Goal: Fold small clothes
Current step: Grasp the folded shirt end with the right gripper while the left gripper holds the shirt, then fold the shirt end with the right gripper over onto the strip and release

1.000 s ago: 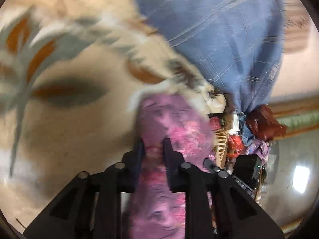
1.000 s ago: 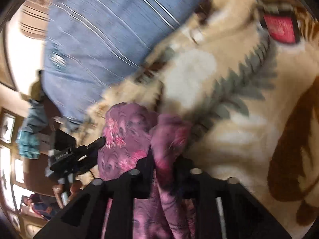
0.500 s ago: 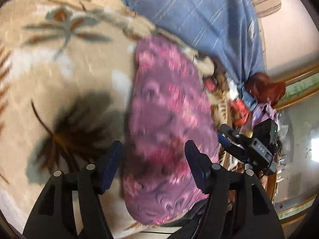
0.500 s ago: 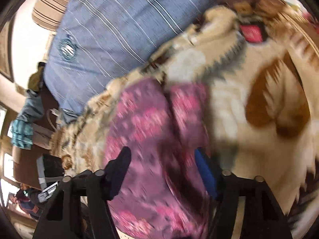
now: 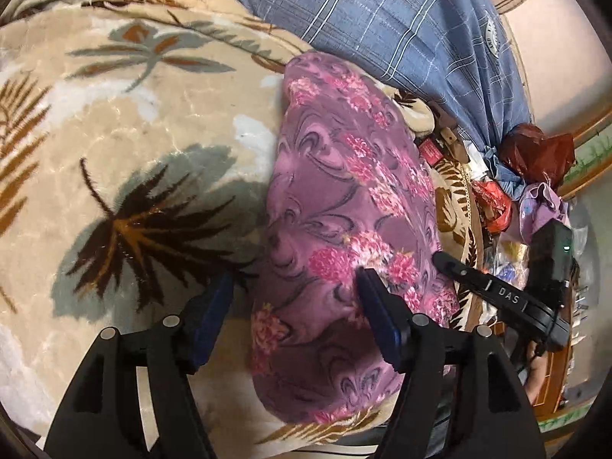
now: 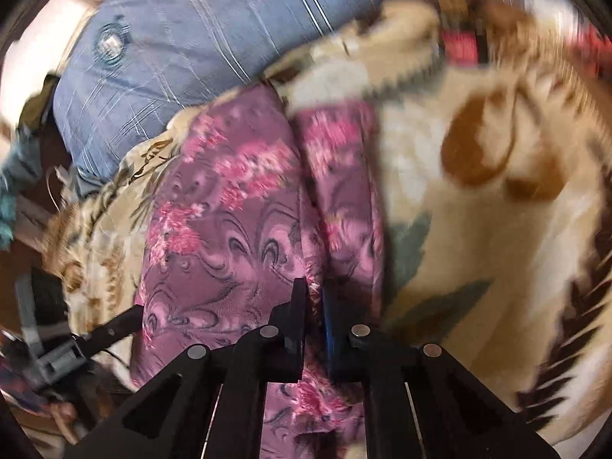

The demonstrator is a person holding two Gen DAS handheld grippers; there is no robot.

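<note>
Purple flowered garment [image 5: 344,206]: folded lengthwise, lay on the leaf-patterned blanket [image 5: 126,145] of the bed, near its edge, below a blue checked pillow [image 5: 401,19]. Left hand-held gripper [image 5: 294,302]: jaws had just been opening, stood wide, astride the near end, not pressing. Right hand-held gripper [image 6: 313,298]: jaws had just been closing, pinched narrow on a fold of cloth. Risk, judged: a one-sided lift could drag the layers askew and undo the fold.

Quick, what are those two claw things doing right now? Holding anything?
Left gripper: open, just widened, holding nothing, above the purple floral cloth.
Right gripper: just closed, pinching a fold of that cloth.
</note>
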